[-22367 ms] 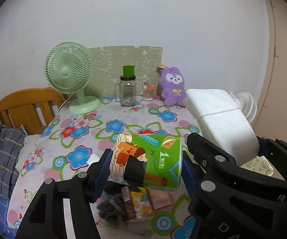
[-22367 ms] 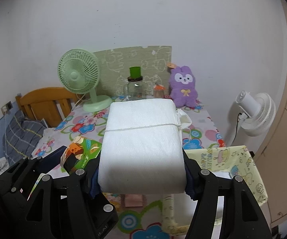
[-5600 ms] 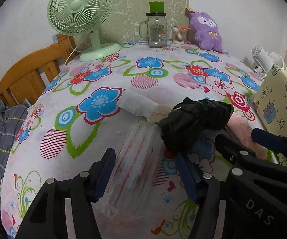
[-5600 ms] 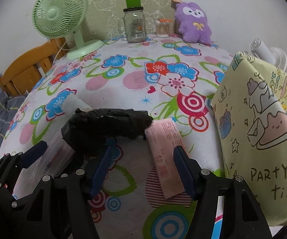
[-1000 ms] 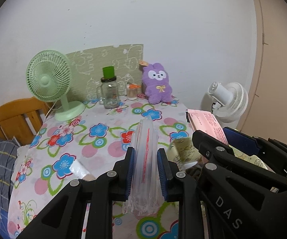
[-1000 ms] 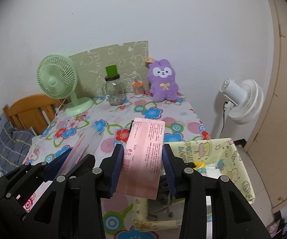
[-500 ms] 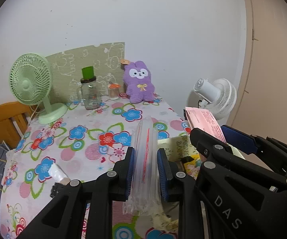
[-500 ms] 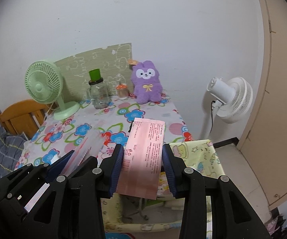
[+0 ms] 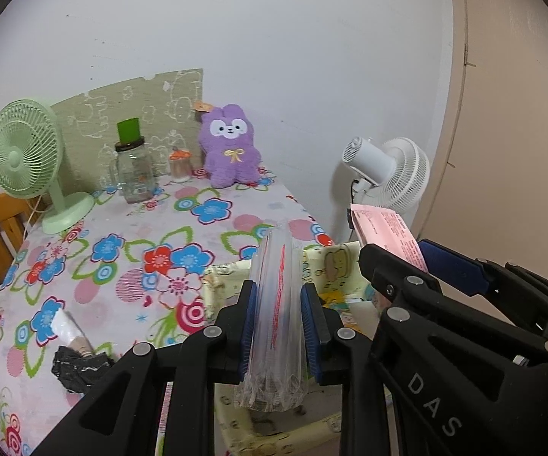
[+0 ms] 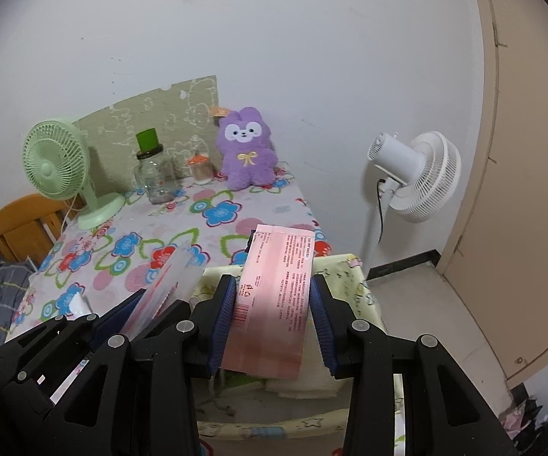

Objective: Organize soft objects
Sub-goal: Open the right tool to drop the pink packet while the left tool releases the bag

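2 fans, 2 jars, 1 plush, 2 held packs, 1 bin.

- A clear plastic packet with a red stripe stands upright, pinched at both sides, above the yellow cartoon-print bag.
- A pink printed packet (barcode at its lower left) is held upright over the bag's open mouth, contents possibly tissues.

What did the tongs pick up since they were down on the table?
The left tongs took the clear packet, the right tongs the pink packet; both were carried over the yellow bag. The black bundle and bunny stayed put.
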{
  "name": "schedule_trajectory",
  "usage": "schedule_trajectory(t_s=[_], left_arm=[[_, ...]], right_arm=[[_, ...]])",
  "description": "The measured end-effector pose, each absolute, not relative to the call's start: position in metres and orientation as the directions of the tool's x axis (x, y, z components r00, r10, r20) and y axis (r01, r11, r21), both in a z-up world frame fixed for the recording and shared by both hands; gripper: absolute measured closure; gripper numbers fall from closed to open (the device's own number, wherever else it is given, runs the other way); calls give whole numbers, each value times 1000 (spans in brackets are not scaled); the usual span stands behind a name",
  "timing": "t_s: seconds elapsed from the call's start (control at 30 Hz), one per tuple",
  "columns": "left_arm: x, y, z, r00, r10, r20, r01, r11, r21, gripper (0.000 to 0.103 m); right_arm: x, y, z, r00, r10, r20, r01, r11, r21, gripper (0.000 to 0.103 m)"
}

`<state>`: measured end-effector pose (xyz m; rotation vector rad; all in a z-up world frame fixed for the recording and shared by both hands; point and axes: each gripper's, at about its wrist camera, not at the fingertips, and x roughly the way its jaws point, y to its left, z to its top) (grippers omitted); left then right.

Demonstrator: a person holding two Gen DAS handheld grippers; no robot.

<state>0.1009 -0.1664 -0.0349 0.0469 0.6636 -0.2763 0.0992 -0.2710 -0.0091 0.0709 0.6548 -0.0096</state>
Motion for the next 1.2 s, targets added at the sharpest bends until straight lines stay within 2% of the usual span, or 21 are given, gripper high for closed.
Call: schedule_trajectory(t_s=[0.33, 0.63, 0.7, 0.77, 1.1, 1.17, 1.2], left_arm=[[108, -182, -47, 729, -258, -634, 285, 957, -61, 77], [119, -185, -65, 702, -231, -673, 283, 958, -33, 65], [119, -186, -67, 701, -223, -678, 285, 958, -21, 60], [120, -186, -68, 695, -220, -685, 291, 957, -12, 51], [118, -187, -75, 679, -204, -705, 292, 956, 5, 41], [116, -187, -74, 678, -213, -703, 297, 955, -2, 32], [115, -186, -72, 682, -215, -699, 297, 955, -3, 31]], right_arm=[[104, -290, -20, 782, -3, -623, 58, 996, 68, 60], [115, -294, -41, 743, 8, -669, 57, 996, 75, 60], [117, -293, -44, 737, 16, -676, 51, 996, 78, 60], [119, -293, -48, 729, 20, -684, 50, 995, 83, 60], [119, -293, -57, 702, 10, -712, 58, 996, 71, 58], [118, -293, -56, 705, 13, -709, 51, 996, 69, 56], [117, -292, -55, 708, 16, -706, 48, 996, 70, 49]])
